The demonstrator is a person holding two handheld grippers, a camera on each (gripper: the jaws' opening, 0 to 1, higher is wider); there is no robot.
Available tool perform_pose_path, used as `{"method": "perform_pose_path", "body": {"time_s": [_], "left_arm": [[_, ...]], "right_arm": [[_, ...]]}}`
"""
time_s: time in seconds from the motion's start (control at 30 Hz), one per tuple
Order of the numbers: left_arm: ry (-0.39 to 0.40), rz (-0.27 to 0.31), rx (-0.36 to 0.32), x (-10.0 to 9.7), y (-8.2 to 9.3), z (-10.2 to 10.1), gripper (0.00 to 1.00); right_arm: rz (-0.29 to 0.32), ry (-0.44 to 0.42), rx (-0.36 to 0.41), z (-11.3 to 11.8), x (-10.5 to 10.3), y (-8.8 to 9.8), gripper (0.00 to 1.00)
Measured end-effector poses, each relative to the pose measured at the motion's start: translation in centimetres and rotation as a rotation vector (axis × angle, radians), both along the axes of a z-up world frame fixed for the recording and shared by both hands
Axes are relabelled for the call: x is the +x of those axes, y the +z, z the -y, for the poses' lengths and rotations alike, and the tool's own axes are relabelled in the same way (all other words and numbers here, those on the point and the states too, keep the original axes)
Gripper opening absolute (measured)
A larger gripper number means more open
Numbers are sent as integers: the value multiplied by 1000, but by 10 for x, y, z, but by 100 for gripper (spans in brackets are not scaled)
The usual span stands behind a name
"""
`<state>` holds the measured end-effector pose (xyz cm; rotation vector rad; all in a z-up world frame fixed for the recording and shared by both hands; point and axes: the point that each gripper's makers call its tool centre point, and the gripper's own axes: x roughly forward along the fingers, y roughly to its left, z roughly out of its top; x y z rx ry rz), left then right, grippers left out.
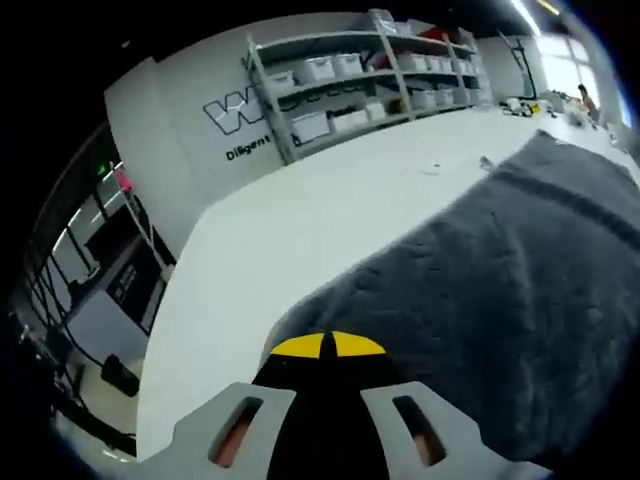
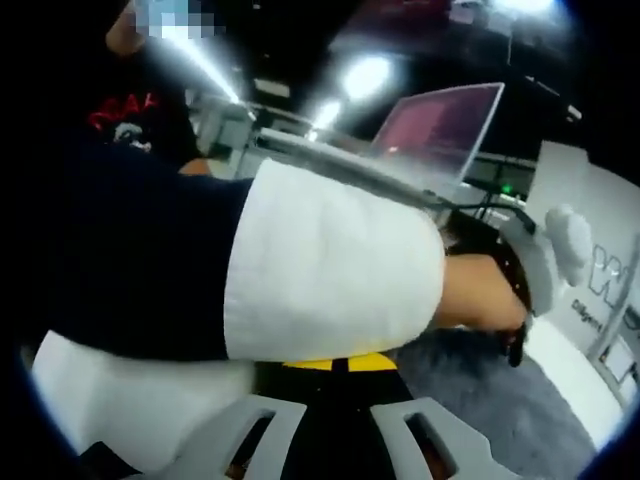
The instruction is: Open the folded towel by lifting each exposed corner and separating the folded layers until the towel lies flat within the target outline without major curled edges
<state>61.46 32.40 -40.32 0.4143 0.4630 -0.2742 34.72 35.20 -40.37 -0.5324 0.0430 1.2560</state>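
Observation:
A dark grey towel with darker stripes covers the right half of the left gripper view, lying on a white table. Its near edge runs down to my left gripper, whose yellow-tipped jaws are pressed together at that edge. In the right gripper view my right gripper also has its yellow tips together, just under a person's white sleeve. The grey towel spreads to the lower right of those tips. Whether towel cloth sits between the right jaws is hidden.
Shelving with white bins stands behind the table, beside a wall with lettering. The table's left edge drops to the floor. The person's dark-clothed body is close, with an open laptop behind and a white-gloved hand.

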Motion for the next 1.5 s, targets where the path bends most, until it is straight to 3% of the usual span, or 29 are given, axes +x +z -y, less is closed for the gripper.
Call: {"method": "perform_pose_path", "body": {"time_s": [0.2,0.43,0.53,0.63,0.83,1.07,1.27,1.43,1.5], "left_arm": [[16,9,14,5,1,-8,0],[21,28,80,7,2,-10,1],[14,44,99,7,2,-9,1],[27,39,61,5,3,-9,1],[7,28,-48,-4,3,-1,1],[3,43,-96,-3,14,-5,1],[-60,44,-166,-8,22,17,1],[-98,40,-174,-23,23,35,1],[-109,33,-186,-26,21,40,1]], "right_arm": [[-19,10,4,6,-7,0,0],[-29,25,4,11,-10,0,0],[31,24,-31,13,-10,1,0],[48,24,-29,14,-10,3,0],[2,6,-5,21,1,5,0],[2,12,-11,29,0,9,0],[15,-34,-21,60,17,17,0],[-80,-104,-3,94,36,17,0],[-92,-133,9,103,44,20,0]]}}
